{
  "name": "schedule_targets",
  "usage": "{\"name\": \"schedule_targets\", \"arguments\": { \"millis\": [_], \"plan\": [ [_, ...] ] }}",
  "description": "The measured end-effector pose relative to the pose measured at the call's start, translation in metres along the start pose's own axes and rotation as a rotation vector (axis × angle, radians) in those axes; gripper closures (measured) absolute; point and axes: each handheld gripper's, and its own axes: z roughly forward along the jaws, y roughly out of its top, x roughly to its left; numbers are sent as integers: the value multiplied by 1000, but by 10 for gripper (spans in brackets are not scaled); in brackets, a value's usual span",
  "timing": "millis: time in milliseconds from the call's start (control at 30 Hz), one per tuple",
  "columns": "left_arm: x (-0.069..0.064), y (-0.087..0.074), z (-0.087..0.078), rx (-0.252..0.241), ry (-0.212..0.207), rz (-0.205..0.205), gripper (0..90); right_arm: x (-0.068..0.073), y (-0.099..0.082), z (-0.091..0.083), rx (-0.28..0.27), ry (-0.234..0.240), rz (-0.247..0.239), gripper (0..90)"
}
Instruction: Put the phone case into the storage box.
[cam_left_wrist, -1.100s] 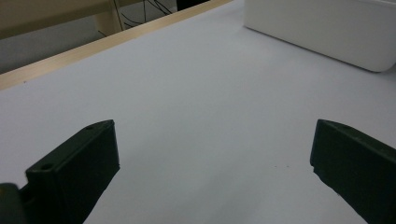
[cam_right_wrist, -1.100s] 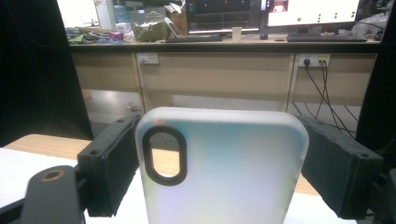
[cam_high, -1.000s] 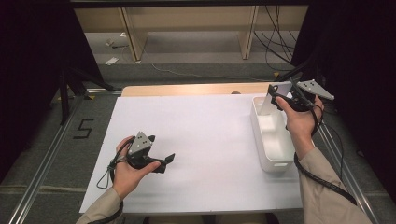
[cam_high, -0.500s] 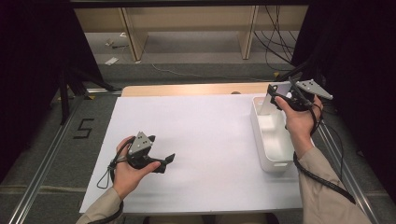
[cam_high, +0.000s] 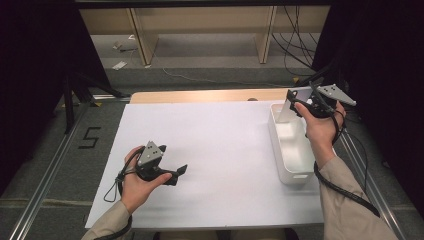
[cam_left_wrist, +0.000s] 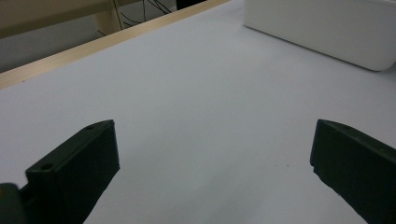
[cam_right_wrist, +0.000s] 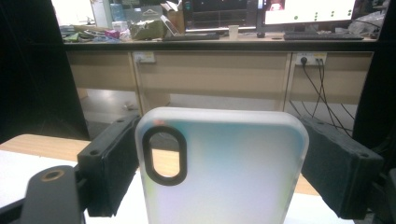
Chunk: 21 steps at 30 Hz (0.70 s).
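Two grippers: one in each hand, over a white-covered table (cam_high: 220, 150).
Writing: a black "5" (cam_high: 90, 137) is marked on the grey floor at 9 o'clock of the table; no brand can be read on the case or bin.
Right gripper (cam_right_wrist: 219, 158): jaws closed against the two long edges of a translucent phone case (cam_right_wrist: 224, 168), held upright, its oval camera cut-out at upper left.
Phone case position: in the high view, raised above the far end of the white bin (cam_high: 290, 150), at 2 o'clock of the table.
Left gripper (cam_left_wrist: 210, 172): jaws spread wide with nothing between them, low over the sheet at 7 o'clock.
Surroundings: wooden table edge (cam_left_wrist: 107, 42) at 12 o'clock; desk with monitors and keyboards (cam_right_wrist: 224, 32) beyond.
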Motion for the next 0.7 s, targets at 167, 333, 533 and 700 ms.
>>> {"name": "schedule_targets", "arguments": {
  "millis": [167, 333, 533, 700],
  "plan": [
    [0, 0, 0, 0, 1, 0, 6, 0, 0, 1, -2, 0, -2, 180],
    [0, 0, 0, 0, 2, 0, 6, -1, 0, 2, 1, -1, -3, 180],
    [0, 0, 0, -1, 2, 0, 6, -1, 0, 4, 1, 0, -7, 180],
    [0, 0, 0, -1, 2, 0, 6, 0, 0, 6, 4, 4, -10, 180]
  ]
}}
